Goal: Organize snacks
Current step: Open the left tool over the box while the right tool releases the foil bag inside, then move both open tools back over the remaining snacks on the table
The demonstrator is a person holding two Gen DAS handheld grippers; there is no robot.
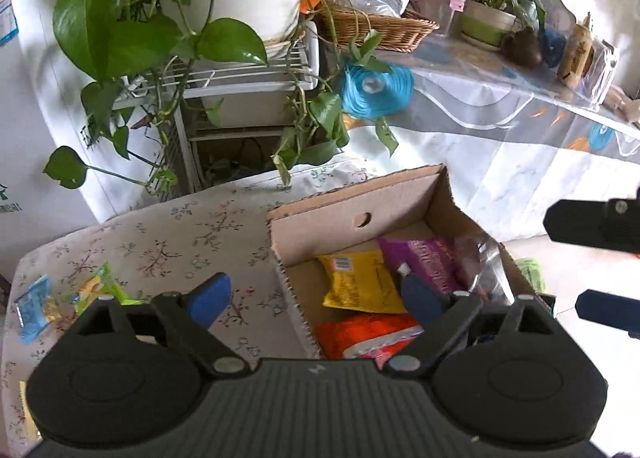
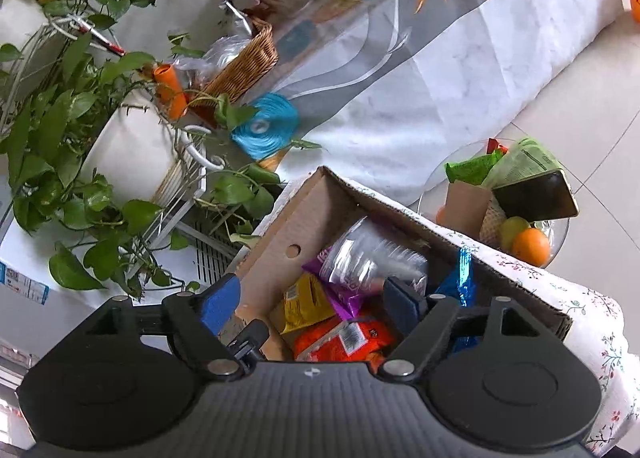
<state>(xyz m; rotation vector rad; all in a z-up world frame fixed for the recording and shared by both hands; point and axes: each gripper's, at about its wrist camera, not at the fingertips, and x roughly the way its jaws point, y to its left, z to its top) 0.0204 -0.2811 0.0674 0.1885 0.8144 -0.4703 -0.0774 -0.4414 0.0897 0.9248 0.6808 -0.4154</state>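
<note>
Snacks fill the box on the counter, partly hidden behind both tongs. Left tongs and right tongs tilt down over it, spread apart, gripping nothing. Two packets lie outside.

Snack packets lie in the box; 2 packets left of it.
</note>
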